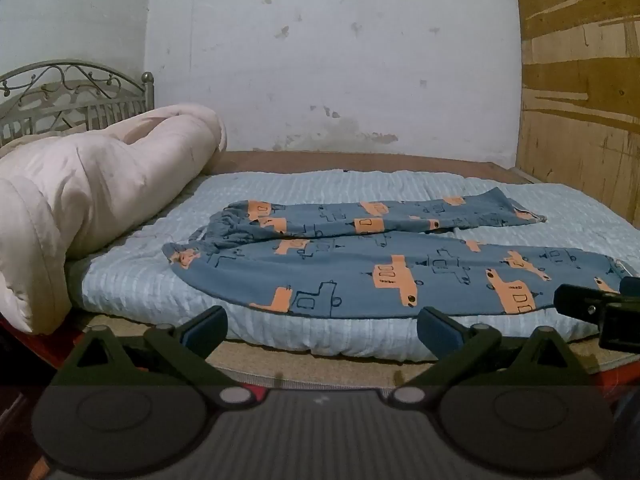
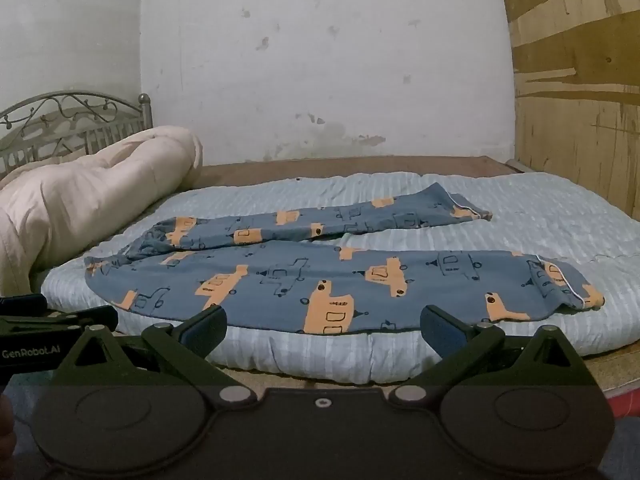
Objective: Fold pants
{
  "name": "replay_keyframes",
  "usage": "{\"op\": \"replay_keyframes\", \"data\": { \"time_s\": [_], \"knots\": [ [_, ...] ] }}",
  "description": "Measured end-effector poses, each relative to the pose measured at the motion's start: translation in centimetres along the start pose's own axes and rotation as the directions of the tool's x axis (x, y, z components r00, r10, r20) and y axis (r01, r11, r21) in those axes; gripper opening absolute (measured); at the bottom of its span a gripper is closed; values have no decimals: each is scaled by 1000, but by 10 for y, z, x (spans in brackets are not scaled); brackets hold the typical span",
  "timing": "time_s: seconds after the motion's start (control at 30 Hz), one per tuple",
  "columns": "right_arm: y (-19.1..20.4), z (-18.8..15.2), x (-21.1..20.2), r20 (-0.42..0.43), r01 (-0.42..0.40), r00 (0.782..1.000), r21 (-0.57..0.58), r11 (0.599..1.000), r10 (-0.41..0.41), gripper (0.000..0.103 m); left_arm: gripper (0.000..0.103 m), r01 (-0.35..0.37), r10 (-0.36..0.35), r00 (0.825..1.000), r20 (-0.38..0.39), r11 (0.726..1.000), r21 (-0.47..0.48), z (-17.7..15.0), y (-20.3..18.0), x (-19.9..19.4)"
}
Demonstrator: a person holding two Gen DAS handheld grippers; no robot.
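Pale blue mattress pad (image 1: 360, 340), pants (image 1: 360, 272) spread near front edge, both grippers wide apart

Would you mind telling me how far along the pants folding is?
Nothing looks folded: the pants lie spread on the mattress pad, legs apart. Both the left gripper and right gripper are open and empty at the near edge. Every fold remains.

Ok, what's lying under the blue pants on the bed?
The pants lie on a light blue striped quilt, which covers the mattress beneath it. What's under the quilt can't be seen.
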State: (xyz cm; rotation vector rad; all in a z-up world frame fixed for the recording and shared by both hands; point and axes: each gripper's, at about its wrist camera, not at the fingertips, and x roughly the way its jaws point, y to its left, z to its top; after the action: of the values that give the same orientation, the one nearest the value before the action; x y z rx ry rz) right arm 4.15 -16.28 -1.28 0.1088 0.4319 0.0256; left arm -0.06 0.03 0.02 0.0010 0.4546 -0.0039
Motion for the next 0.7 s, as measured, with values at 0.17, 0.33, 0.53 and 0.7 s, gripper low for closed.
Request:
{"op": "replay_keyframes", "data": {
  "time_s": [0.17,0.33,0.53,0.7],
  "knots": [
    [0,0,-1,-6,2,1000,0,1000,-2,102,102,-15,15,1000,-12,1000,6,0,-1,1],
    [1,-1,-2,-2,1,1000,0,1000,-1,102,102,-6,6,1000,-13,1000,-12,-1,7,1],
    [-1,-2,0,-5,0,1000,-2,1000,0,102,102,-11,10,1000,-18,1000,-10,0,3,1],
    [-1,-2,-1,-3,1,1000,-2,1000,-1,102,102,0,-1,1000,-20,1000,-26,0,4,1]
  ]
}}
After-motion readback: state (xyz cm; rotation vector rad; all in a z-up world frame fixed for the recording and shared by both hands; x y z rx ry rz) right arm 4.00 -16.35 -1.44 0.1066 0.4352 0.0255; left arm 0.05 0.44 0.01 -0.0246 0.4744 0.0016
